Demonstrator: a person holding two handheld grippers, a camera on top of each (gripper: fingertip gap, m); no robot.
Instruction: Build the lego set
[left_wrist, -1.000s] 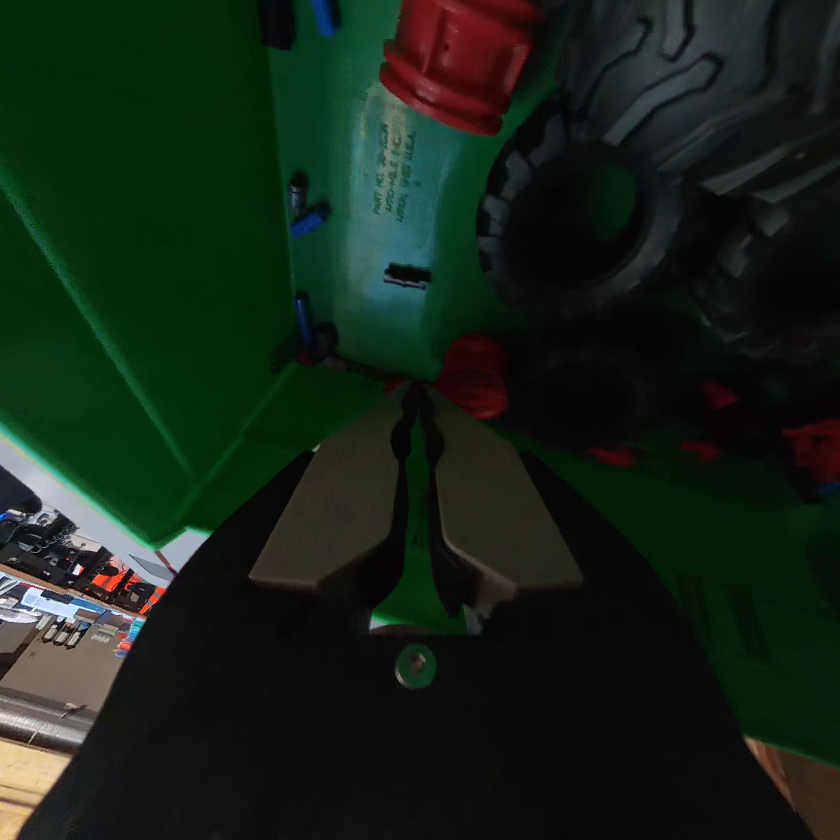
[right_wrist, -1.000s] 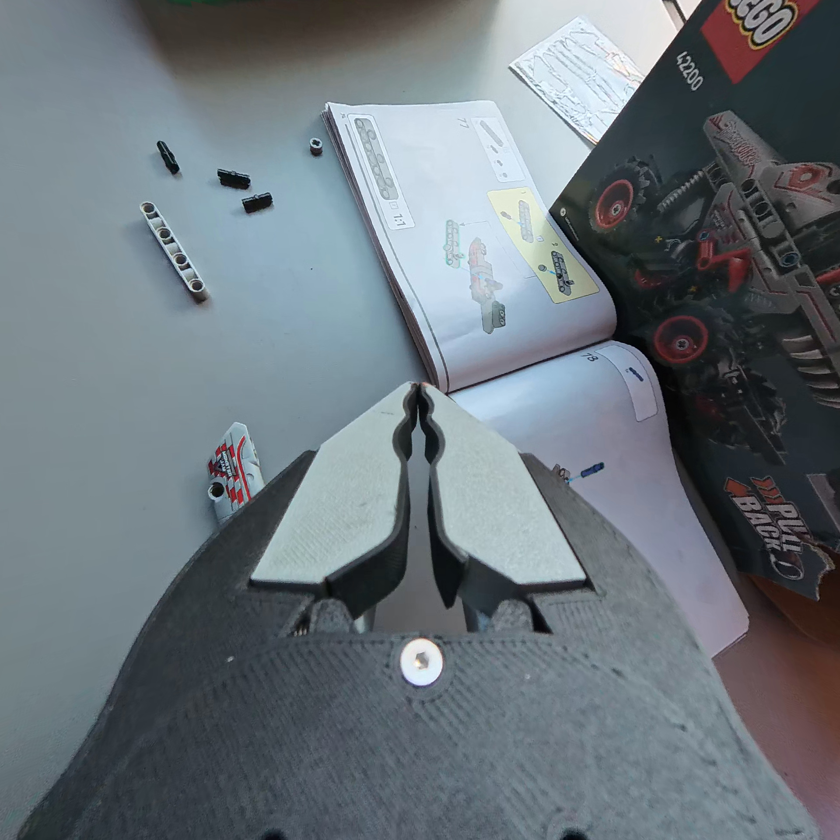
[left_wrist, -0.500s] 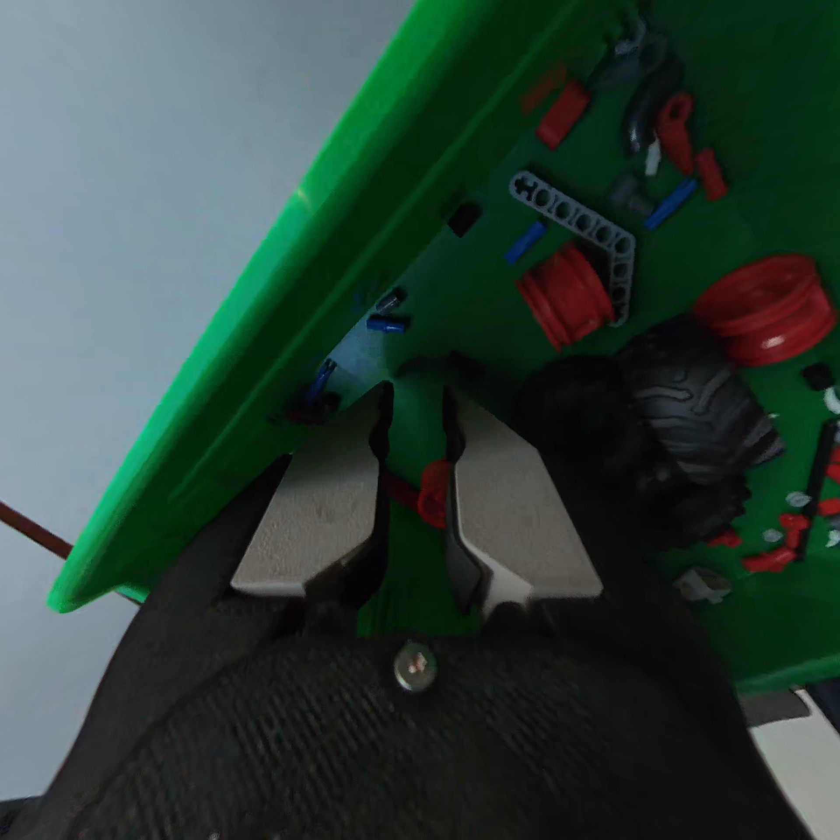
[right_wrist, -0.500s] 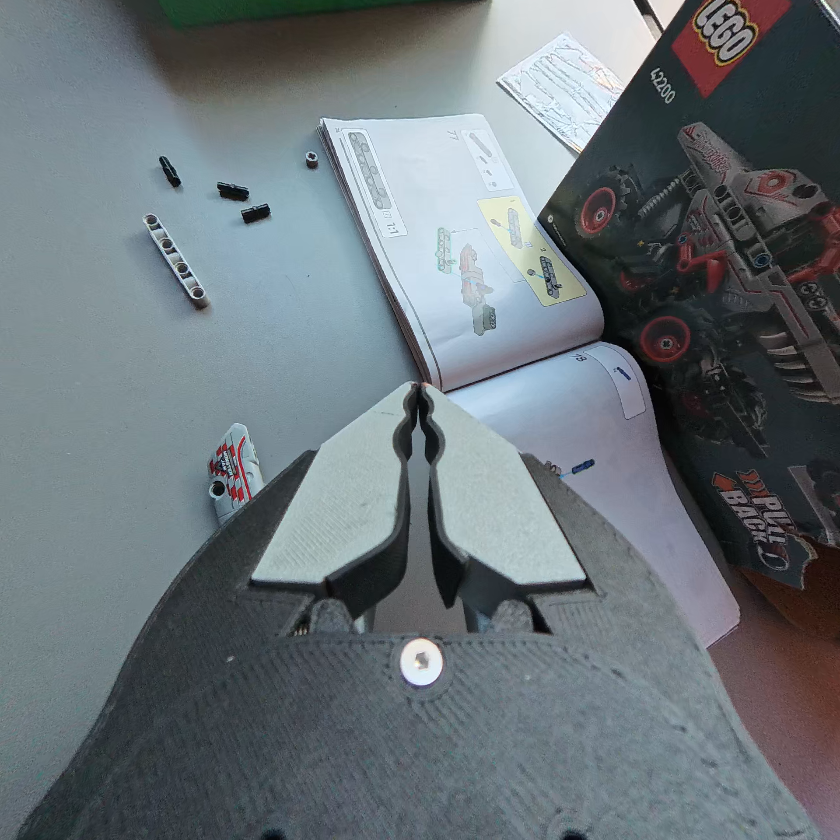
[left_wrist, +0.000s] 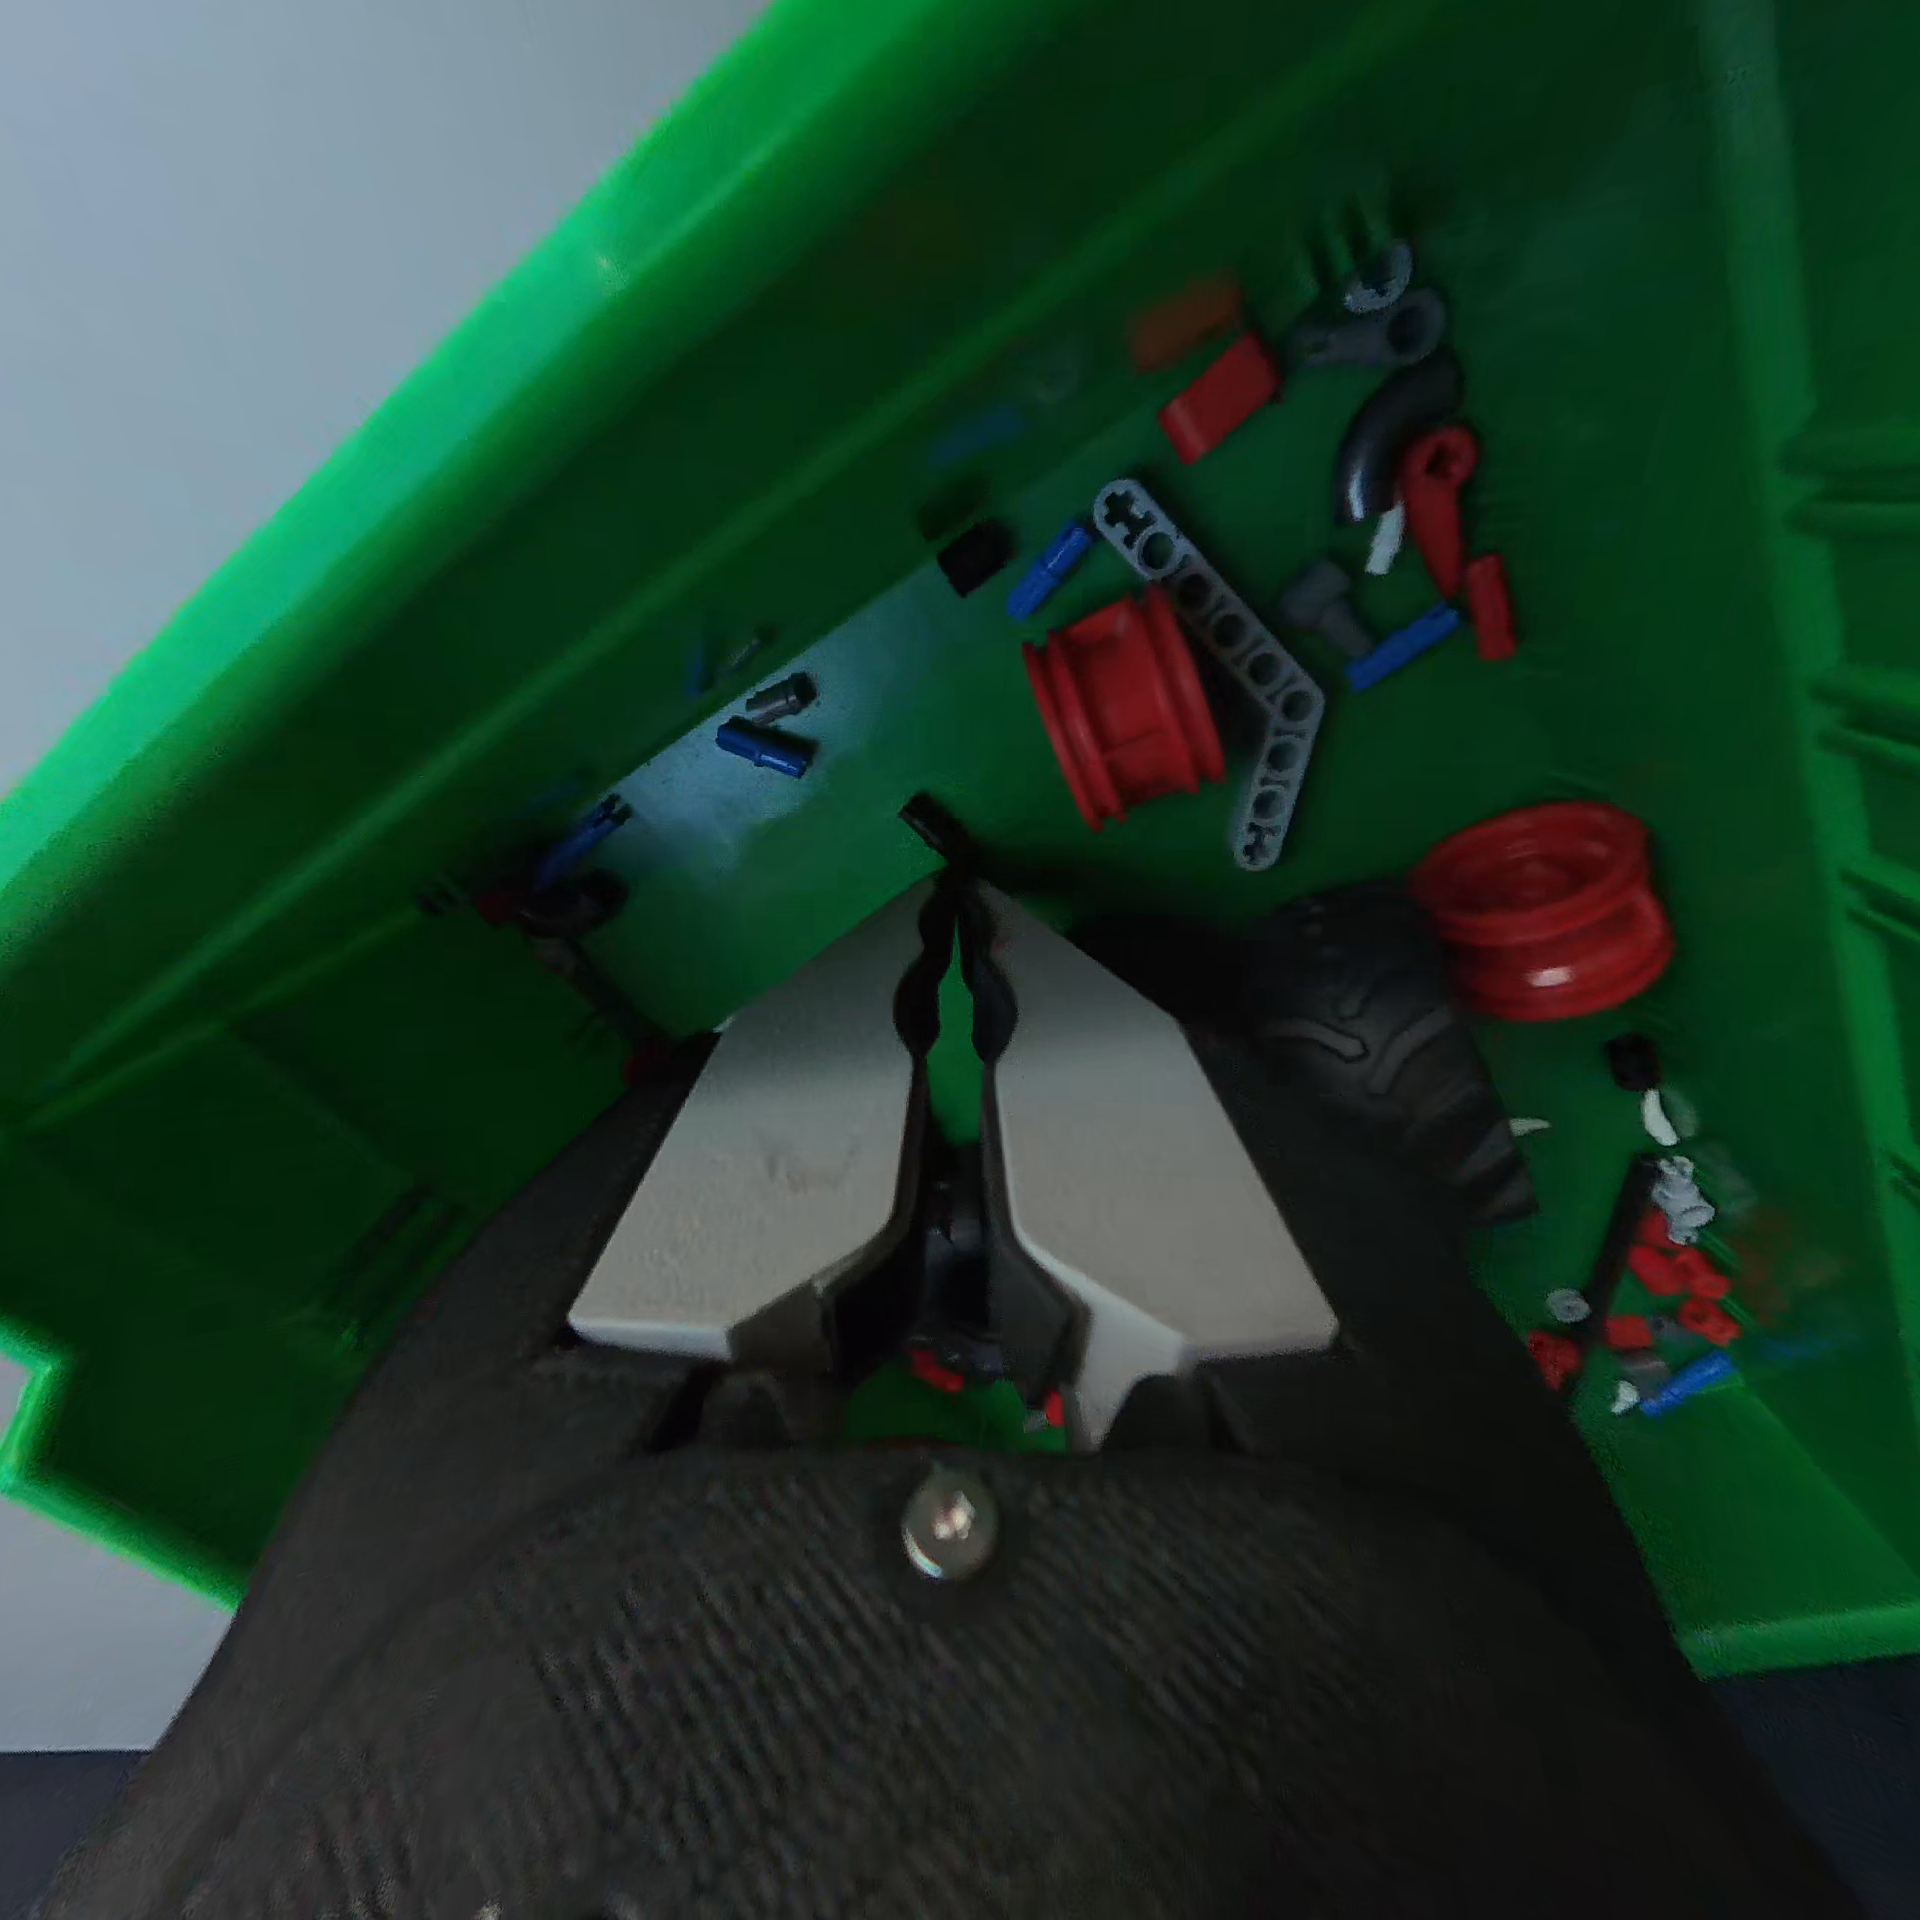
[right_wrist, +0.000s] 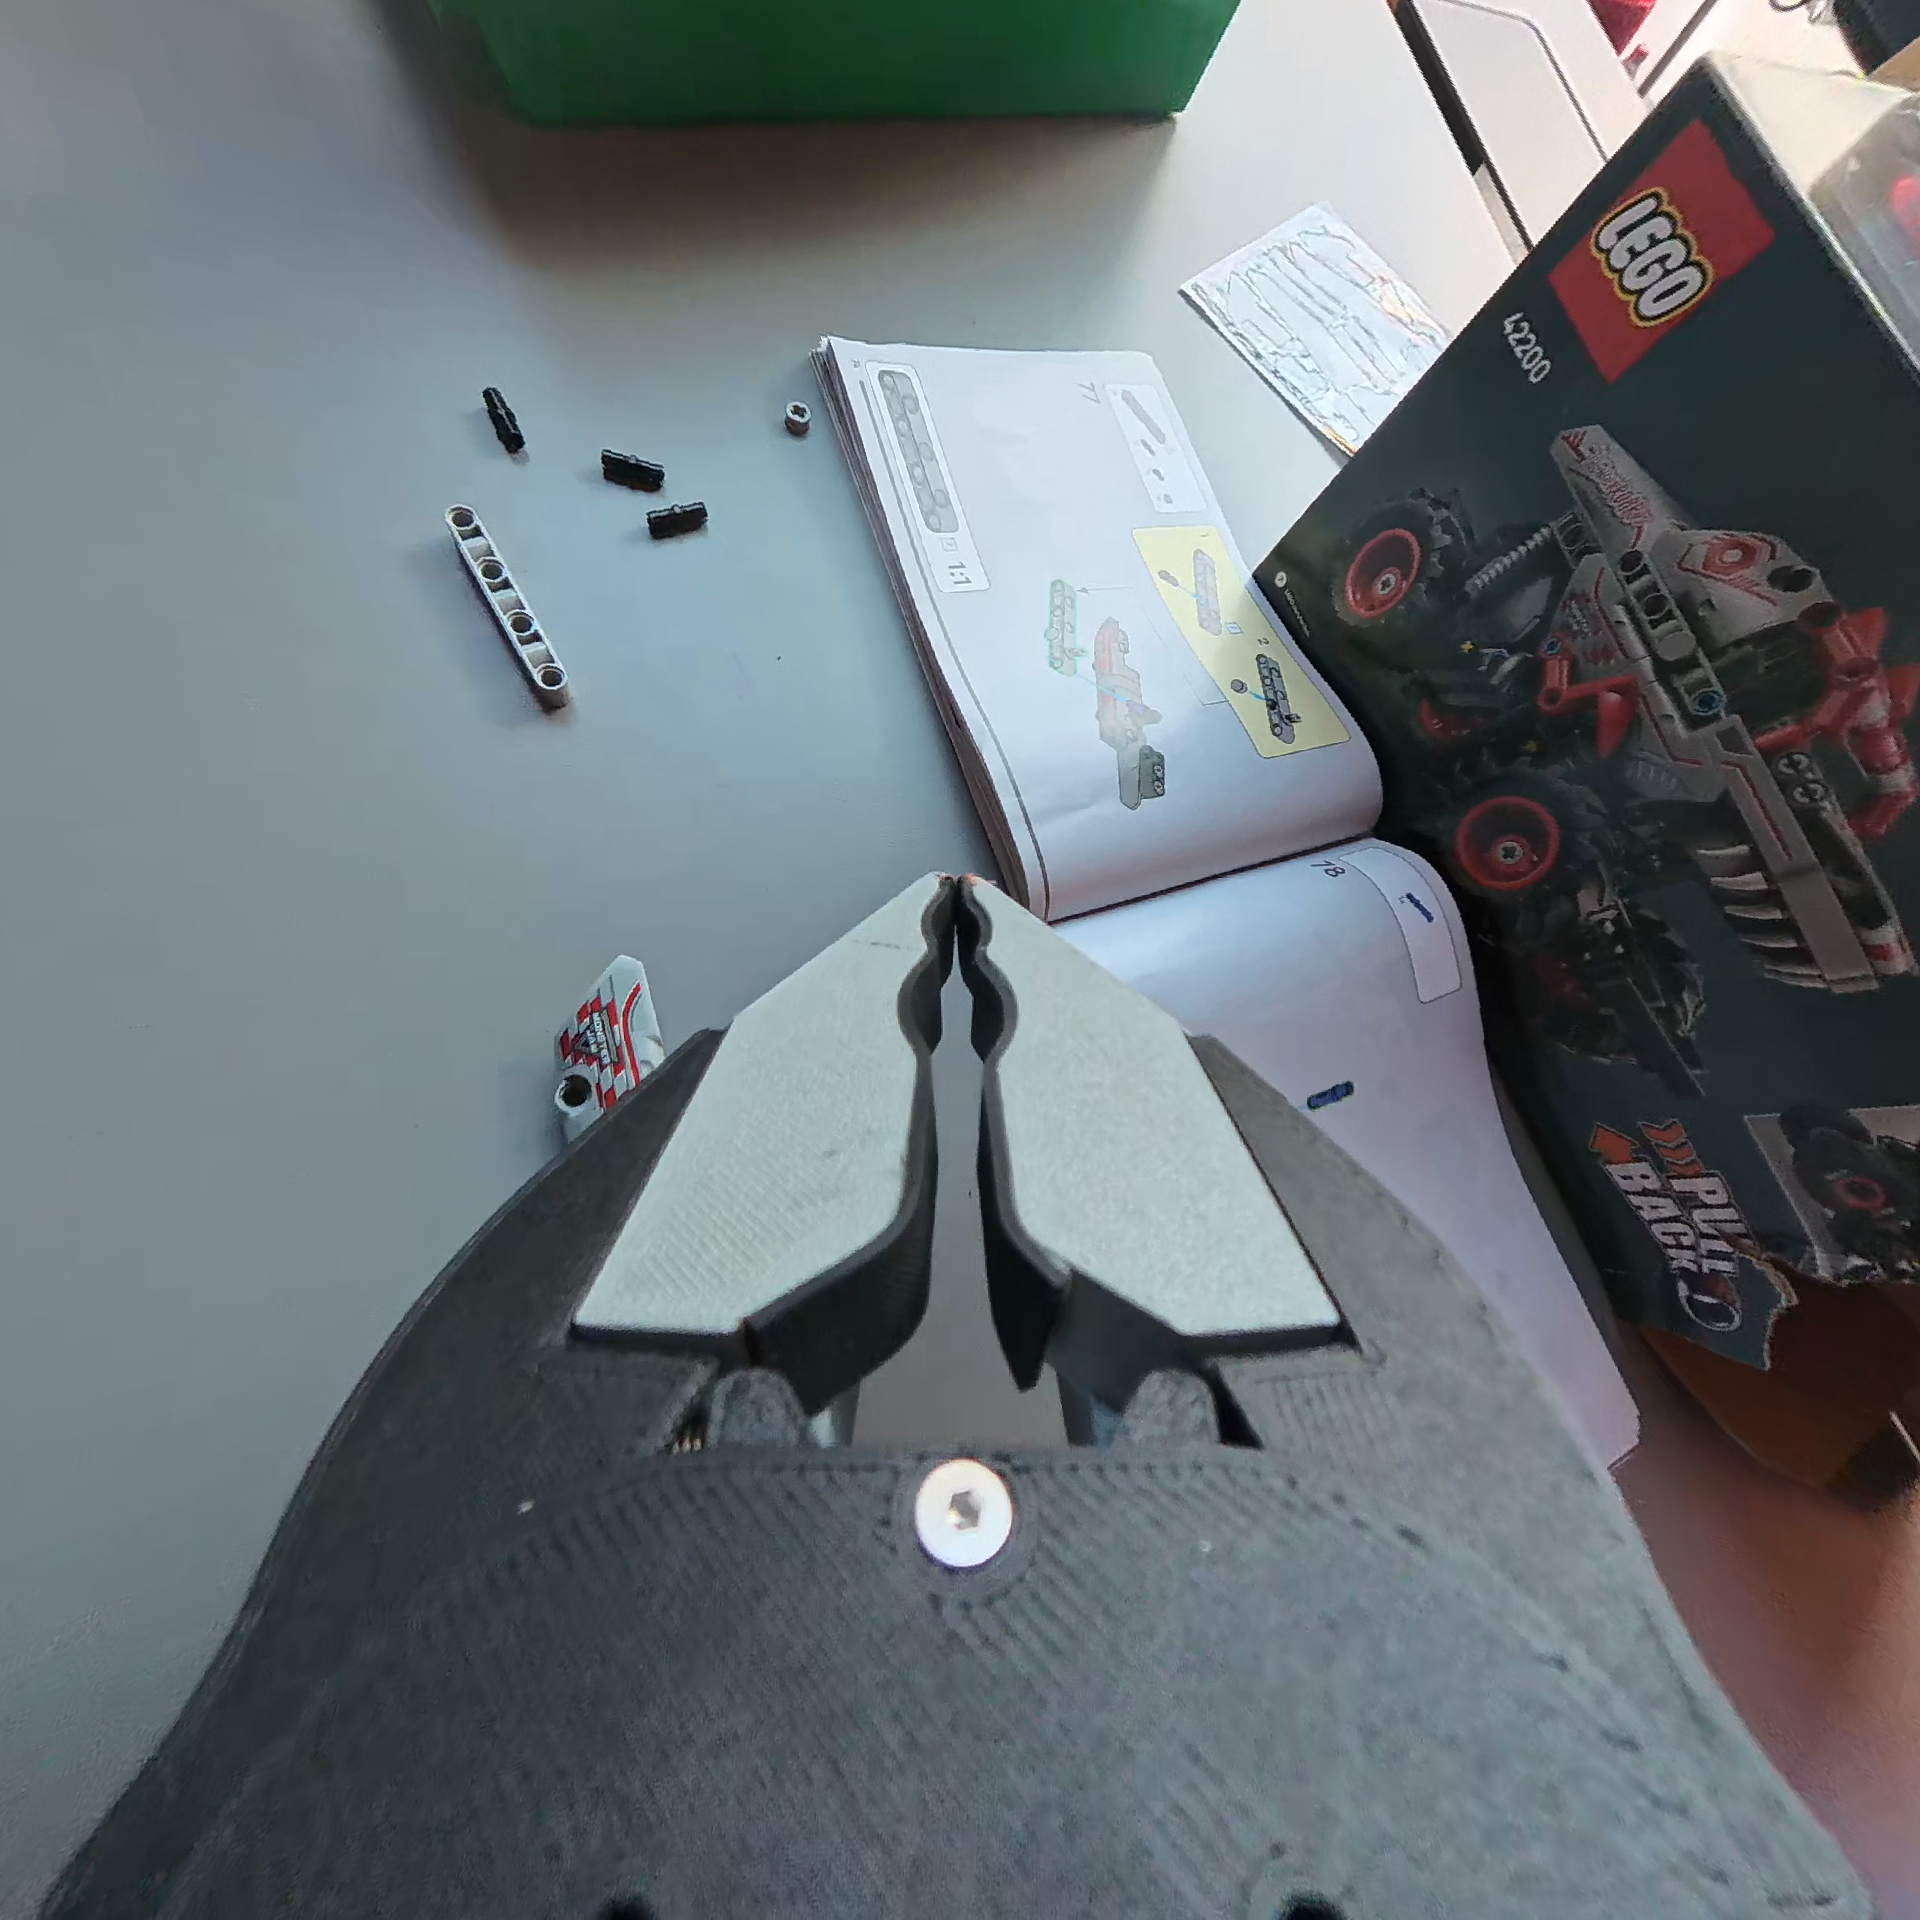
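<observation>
In the left wrist view my left gripper (left_wrist: 956, 883) is inside the green bin (left_wrist: 520, 436). Its jaws are shut on a small black pin (left_wrist: 928, 821) that sticks out past the tips on the bin floor. Around it lie red wheel hubs (left_wrist: 1127, 707), a black tyre (left_wrist: 1382, 1070), a grey bent beam (left_wrist: 1236, 665) and blue pins (left_wrist: 764, 745). In the right wrist view my right gripper (right_wrist: 956, 888) is shut and empty, above the grey table by the near corner of the open instruction booklet (right_wrist: 1101, 623). A grey beam (right_wrist: 507, 608) and three black pins (right_wrist: 632, 469) lie on the table far left.
The set's dark box (right_wrist: 1662, 675) stands at the right, with a sticker sheet (right_wrist: 1320, 322) behind it. A small grey bush (right_wrist: 797, 418) lies by the booklet. A stickered panel piece (right_wrist: 603, 1039) lies left of my right gripper. The green bin (right_wrist: 831, 52) is at the far edge. The gap from one gripper's tips to the other's is roughly 45 cm. The small grey bush (right_wrist: 797, 418) sits 20 cm or so from the ends of my right fingers.
My left gripper pulled back in the bin, opened, then closed on the black pin. My right gripper stayed shut and drifted back slightly, bringing more of the bin into view.
</observation>
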